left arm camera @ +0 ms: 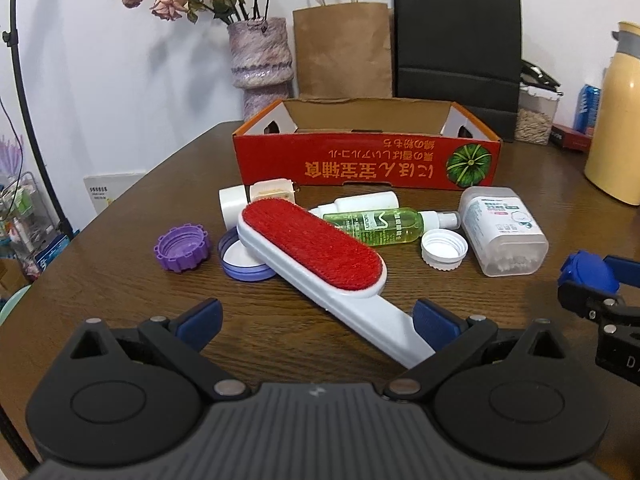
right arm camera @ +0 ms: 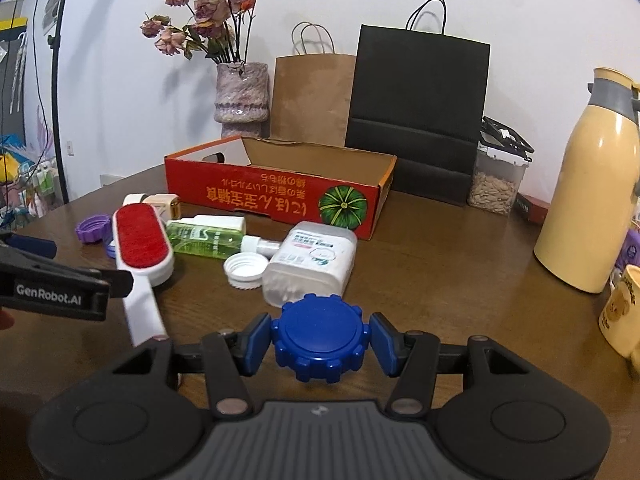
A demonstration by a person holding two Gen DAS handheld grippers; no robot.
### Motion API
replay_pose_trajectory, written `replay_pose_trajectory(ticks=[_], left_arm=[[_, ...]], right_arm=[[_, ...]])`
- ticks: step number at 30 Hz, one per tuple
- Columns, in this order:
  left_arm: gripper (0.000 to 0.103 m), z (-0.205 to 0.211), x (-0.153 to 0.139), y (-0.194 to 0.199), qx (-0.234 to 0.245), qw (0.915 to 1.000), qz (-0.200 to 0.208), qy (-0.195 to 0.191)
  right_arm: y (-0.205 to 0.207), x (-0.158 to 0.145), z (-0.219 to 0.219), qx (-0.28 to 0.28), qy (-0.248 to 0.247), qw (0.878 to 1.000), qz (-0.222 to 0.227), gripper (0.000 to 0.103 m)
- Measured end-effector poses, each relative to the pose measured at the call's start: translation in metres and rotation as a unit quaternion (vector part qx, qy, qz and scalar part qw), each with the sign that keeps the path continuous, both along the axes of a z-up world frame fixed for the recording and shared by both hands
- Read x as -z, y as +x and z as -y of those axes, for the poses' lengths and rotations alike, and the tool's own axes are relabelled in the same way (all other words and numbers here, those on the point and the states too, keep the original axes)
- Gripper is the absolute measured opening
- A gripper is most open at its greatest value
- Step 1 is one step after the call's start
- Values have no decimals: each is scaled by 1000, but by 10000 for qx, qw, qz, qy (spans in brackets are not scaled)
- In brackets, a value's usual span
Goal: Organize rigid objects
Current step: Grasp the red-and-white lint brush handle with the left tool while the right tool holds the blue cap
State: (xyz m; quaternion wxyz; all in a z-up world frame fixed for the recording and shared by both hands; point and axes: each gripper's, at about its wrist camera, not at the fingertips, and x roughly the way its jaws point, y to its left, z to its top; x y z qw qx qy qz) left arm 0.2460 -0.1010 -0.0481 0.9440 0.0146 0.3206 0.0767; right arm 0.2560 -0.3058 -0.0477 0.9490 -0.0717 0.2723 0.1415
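Left wrist | lint brush lies diagonally | handle toward left tool

4 caps, 2 bottles, 1 lint brush, 1 box

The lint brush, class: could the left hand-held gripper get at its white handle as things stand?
Probably yes. The left hand-held gripper is open and empty, and the lint brush handle already lies by its right finger, with nothing on top of it.
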Motion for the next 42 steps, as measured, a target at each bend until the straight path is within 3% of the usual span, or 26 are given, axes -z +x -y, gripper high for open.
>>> replay_pose_trajectory(ticks=[10, 16, 26, 28, 30, 32, 42], left_arm=[[103, 13, 18, 32, -639, 9977, -242, -43], [103, 17, 25, 43, -857, 9957, -317, 122], [103, 13, 24, 56, -1120, 9934, -224, 29], [96, 10, 25, 57, -1077, 9938, -267, -82], [74, 8, 26, 56, -943, 9950, -272, -212], [61, 8, 26, 54, -784, 9961, -280, -276], [59, -8, 27, 38, -340, 9988, -279, -210]], right_arm=[[17, 12, 13, 23, 422, 9991, -68, 53], [16, 15, 11, 1, 392, 9992, -60, 53], [15, 16, 8, 94, 327, 9994, 8, 53], [18, 16, 7, 146, 352, 9993, 15, 53], [20, 16, 7, 197, 385, 9991, 12, 53], [23, 17, 6, 250, 401, 9989, -3, 53], [27, 19, -1, 501, 425, 9978, -12, 53]])
